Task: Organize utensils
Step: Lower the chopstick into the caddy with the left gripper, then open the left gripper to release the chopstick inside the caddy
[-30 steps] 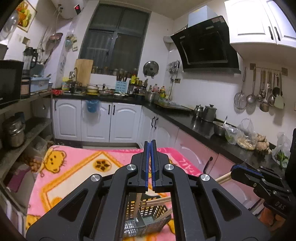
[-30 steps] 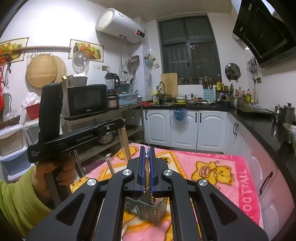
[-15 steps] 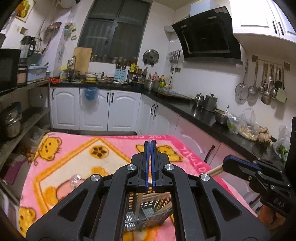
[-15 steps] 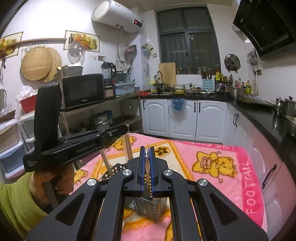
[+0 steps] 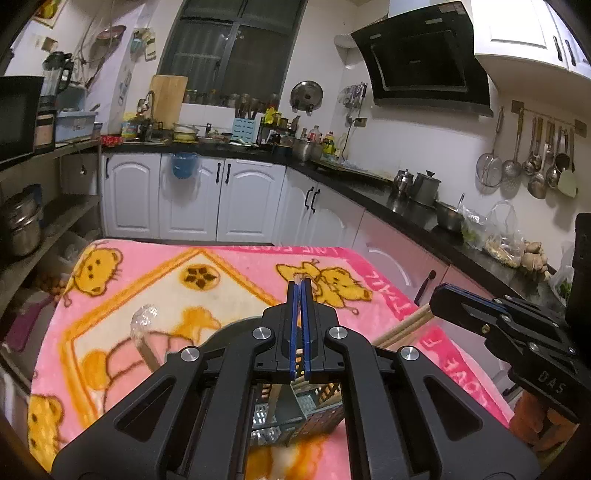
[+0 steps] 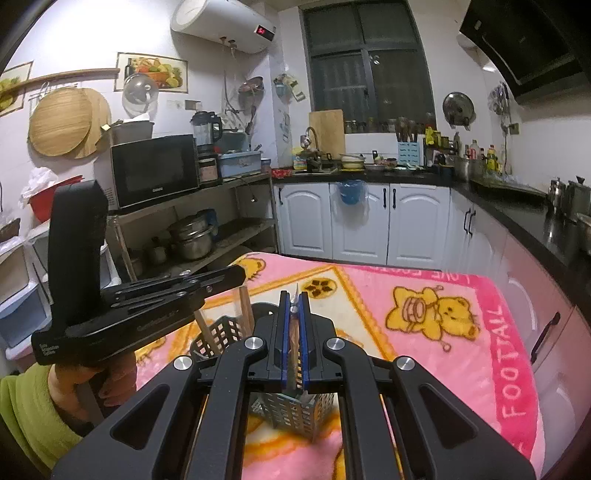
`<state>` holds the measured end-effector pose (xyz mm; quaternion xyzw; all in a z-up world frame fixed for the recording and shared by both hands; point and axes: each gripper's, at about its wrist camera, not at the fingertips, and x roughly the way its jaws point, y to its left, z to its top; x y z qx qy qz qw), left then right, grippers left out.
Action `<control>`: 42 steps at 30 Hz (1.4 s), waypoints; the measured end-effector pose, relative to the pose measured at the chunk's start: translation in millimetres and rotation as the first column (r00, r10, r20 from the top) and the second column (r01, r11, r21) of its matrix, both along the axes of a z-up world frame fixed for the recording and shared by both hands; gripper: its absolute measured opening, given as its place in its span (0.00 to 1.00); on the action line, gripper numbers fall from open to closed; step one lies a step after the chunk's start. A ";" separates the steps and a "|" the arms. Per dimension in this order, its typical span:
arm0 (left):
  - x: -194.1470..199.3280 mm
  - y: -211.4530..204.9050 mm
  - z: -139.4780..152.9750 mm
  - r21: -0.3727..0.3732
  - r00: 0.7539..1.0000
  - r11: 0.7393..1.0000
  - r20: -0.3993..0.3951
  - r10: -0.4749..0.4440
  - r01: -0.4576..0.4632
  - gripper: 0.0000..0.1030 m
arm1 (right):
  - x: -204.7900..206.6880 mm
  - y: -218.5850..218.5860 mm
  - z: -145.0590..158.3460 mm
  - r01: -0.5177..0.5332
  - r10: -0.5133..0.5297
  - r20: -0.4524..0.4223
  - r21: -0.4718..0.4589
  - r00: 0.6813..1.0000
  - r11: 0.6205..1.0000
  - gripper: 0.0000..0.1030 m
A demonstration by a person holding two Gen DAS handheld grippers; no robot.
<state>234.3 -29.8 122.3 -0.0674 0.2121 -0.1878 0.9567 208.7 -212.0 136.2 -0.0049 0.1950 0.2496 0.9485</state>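
Holding both grippers over the utensil basket, you are clamping chopsticks in the right gripper; left gripper is closed, contents unclear.

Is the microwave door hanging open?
No, the black microwave on the shelf has its door shut flat against the front.

Pink teddy-bear blanket spread under me, white cupboards at twelve o'clock, microwave at ten, water heater at eleven, range hood and hanging ladles at two.
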 end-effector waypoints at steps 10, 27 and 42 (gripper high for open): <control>2.2 3.2 -9.7 -0.012 0.999 1.000 -0.033 0.006 -0.006 0.00 | 1.6 -3.9 -11.0 0.036 -0.037 -0.012 -0.030 0.999 0.999 0.05; -13.0 13.5 -9.0 -0.022 0.999 0.999 -0.042 0.026 -0.027 0.23 | -20.8 -17.1 -7.0 0.055 -0.055 -0.008 -0.035 0.998 0.998 0.25; -42.4 33.6 -8.1 -0.047 0.997 0.997 -0.058 0.055 -0.058 0.55 | -49.4 -22.1 -14.5 0.053 -0.054 -0.005 -0.048 0.999 0.997 0.38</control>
